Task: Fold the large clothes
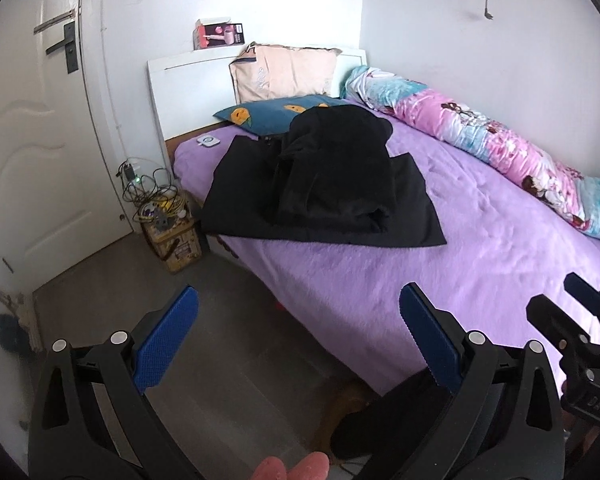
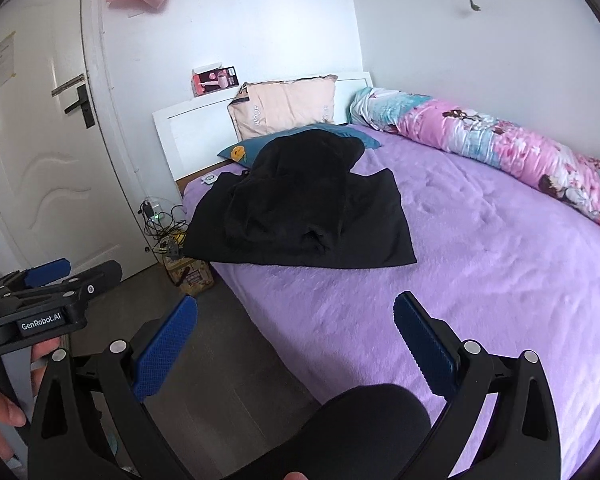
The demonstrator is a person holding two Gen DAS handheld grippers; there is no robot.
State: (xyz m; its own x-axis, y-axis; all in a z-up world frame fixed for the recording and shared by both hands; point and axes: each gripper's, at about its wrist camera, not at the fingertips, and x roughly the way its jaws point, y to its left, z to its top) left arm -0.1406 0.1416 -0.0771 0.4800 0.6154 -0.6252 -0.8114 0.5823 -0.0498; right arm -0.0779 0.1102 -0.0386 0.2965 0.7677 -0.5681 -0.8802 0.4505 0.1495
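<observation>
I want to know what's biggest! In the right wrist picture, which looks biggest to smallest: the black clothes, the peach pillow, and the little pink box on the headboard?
1. Black clothes, biggest by far.
2. Peach pillow.
3. Pink box, smallest.
The pillow and box sit farther from the camera, so they look smaller than they really are.

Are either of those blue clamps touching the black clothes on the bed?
Apart. Both wrist views show the left gripper and right gripper open, with bare purple bedspread between them and the black clothes.
</observation>
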